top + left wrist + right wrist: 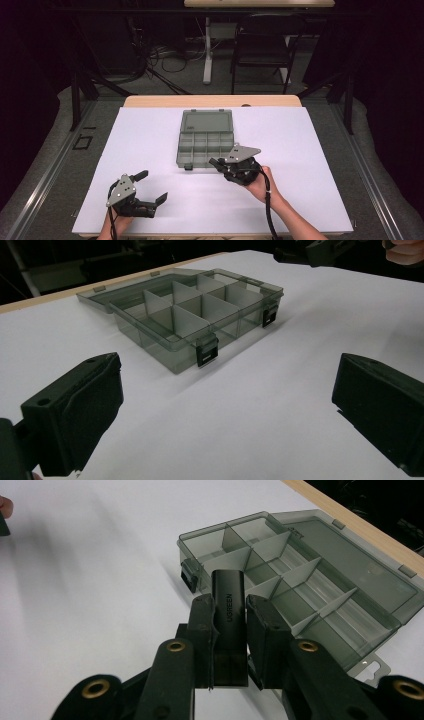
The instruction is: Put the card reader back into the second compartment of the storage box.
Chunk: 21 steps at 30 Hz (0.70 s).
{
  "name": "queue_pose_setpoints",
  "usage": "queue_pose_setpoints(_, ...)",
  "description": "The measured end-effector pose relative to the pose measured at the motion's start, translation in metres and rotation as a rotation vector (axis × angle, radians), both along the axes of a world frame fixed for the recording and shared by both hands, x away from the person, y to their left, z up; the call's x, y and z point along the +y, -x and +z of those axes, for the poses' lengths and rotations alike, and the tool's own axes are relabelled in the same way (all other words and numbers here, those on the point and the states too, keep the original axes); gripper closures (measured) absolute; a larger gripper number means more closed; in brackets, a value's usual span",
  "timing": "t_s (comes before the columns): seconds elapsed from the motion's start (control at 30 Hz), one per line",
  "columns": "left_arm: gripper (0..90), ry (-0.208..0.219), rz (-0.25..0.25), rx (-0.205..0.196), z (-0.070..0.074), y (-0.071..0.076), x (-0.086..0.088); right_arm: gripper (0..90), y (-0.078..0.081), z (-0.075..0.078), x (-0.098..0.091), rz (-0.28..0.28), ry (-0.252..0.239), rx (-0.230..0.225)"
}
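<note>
A smoky clear compartment box [205, 145] [200, 315] [300, 575] lies open on the white mat, its lid folded back flat and its dividers bare. My right gripper [216, 163] [230, 612] sits at the box's near right corner, shut on a small black adapter [228, 605] printed UGREEN, which stands up between the jaws and points toward the box. My left gripper [151, 188] [227, 390] rests open near the mat's front left, jaws wide apart with nothing between them, aimed at the box's front latches [207, 352].
The white mat [150, 145] covers a wooden table [150, 100]. Beyond the table's far edge stand a black chair [262, 47], cables and a table leg on the floor. A black clip [188, 167] sticks out at the box's near left corner.
</note>
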<state>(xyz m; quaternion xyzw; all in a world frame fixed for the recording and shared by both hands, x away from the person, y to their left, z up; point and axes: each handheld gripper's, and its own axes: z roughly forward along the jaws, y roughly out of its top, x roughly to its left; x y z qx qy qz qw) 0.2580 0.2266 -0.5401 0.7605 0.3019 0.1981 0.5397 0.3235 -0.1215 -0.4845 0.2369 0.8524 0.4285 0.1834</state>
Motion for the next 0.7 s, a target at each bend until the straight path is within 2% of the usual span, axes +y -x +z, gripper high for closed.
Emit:
queue_pose_setpoints(0.4, 0.3, -0.003, -0.002, -0.005, 0.0, 0.0, 0.0, 73.6, -0.012, 0.006, 0.014, 0.013, 0.02, -0.02)
queue_pose_setpoints(0.7, 0.3, -0.01, 0.0, -0.003, 0.0, 0.001, -0.001, 73.7, -0.022, 0.006, 0.024, 0.012, 0.032, -0.016)
